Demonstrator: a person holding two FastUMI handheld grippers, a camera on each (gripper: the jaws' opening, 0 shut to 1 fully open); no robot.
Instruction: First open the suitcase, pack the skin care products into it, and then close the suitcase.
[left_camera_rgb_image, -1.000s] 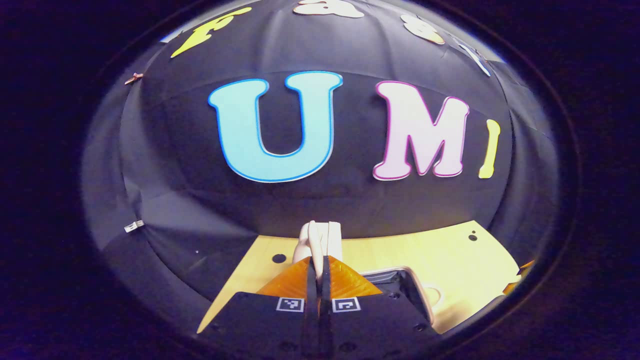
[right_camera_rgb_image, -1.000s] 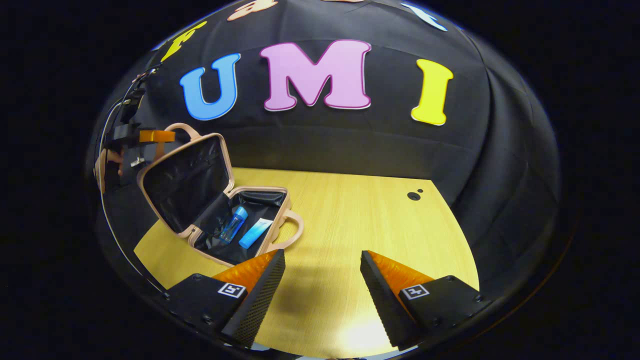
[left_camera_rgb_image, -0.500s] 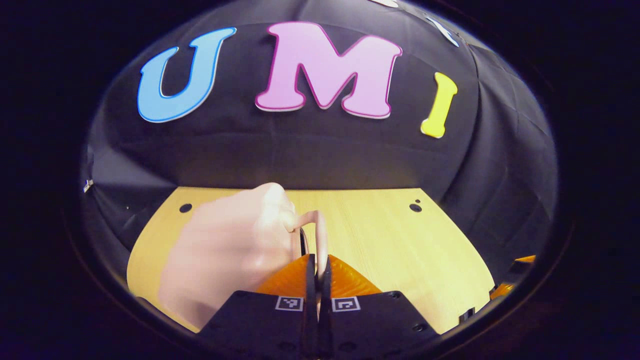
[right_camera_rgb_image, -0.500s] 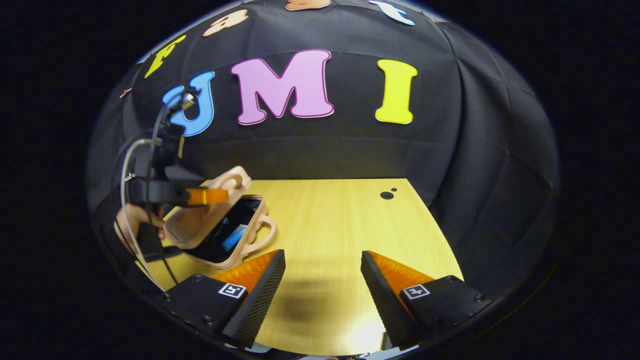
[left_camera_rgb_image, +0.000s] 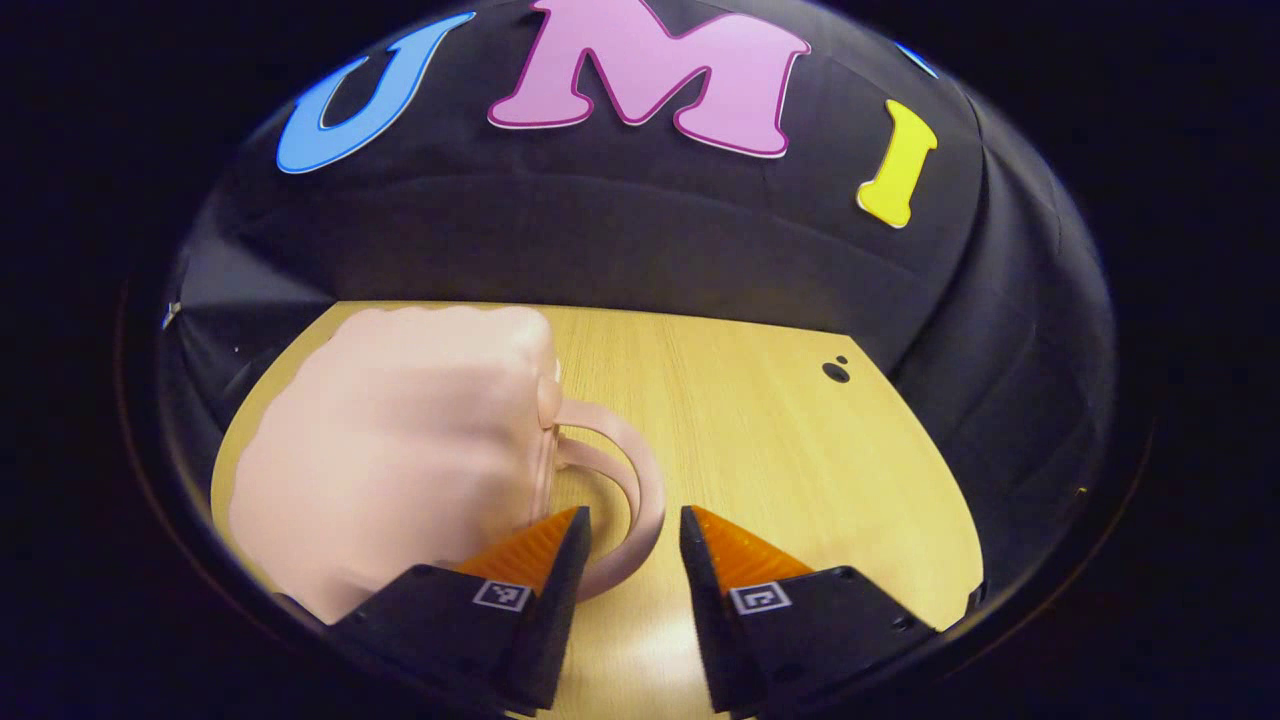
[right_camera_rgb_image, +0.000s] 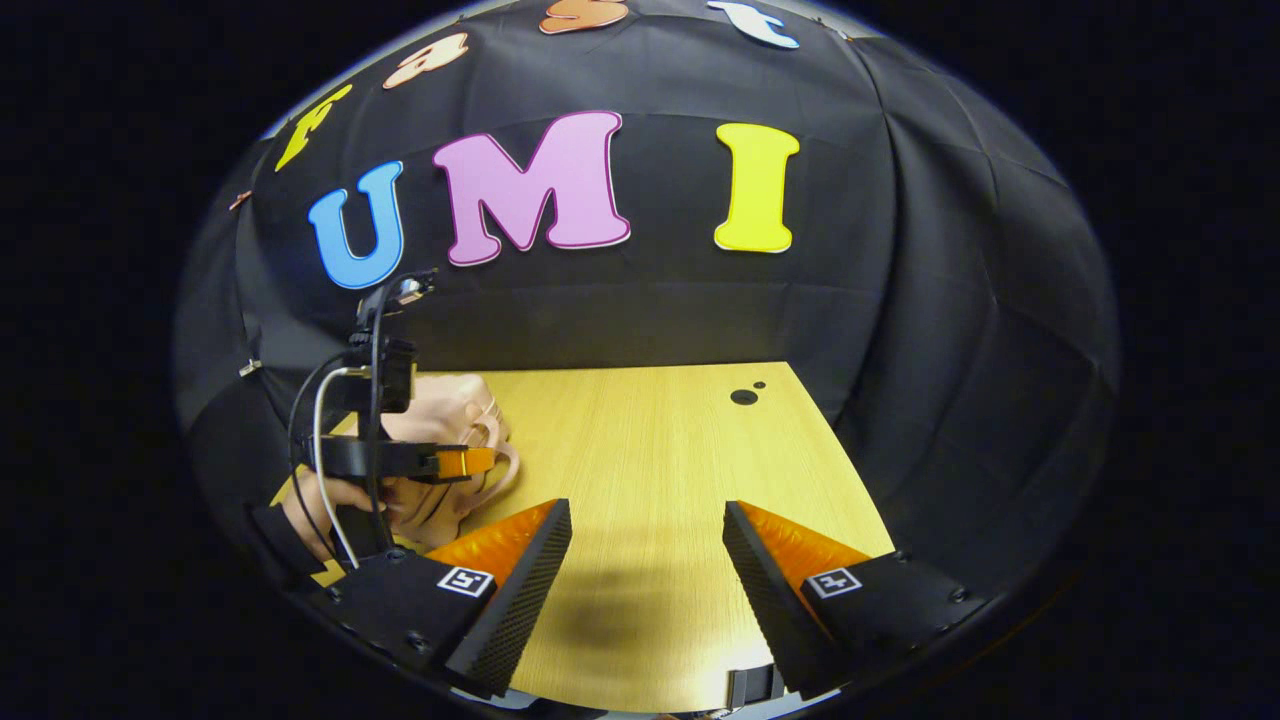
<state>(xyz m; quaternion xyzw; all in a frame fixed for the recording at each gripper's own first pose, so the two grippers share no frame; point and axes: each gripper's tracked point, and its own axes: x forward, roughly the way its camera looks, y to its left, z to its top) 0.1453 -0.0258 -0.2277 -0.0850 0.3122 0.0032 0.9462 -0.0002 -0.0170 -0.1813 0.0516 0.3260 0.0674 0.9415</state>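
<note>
Closed-looking suitcase (left_camera_rgb_image: 400, 450), handle (left_camera_rgb_image: 625, 490) between parted hand-held gripper (left_camera_rgb_image: 633, 530) fingers.

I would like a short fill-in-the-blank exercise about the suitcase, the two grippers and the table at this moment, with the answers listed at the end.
1. The lid of the pink suitcase is ____.
2. The fingers of the left gripper stand ____, with the suitcase handle between them.
3. The right gripper is open and holds ____.
4. The suitcase rests on a ____ table.

Missing words: closed; apart; nothing; wooden
</note>
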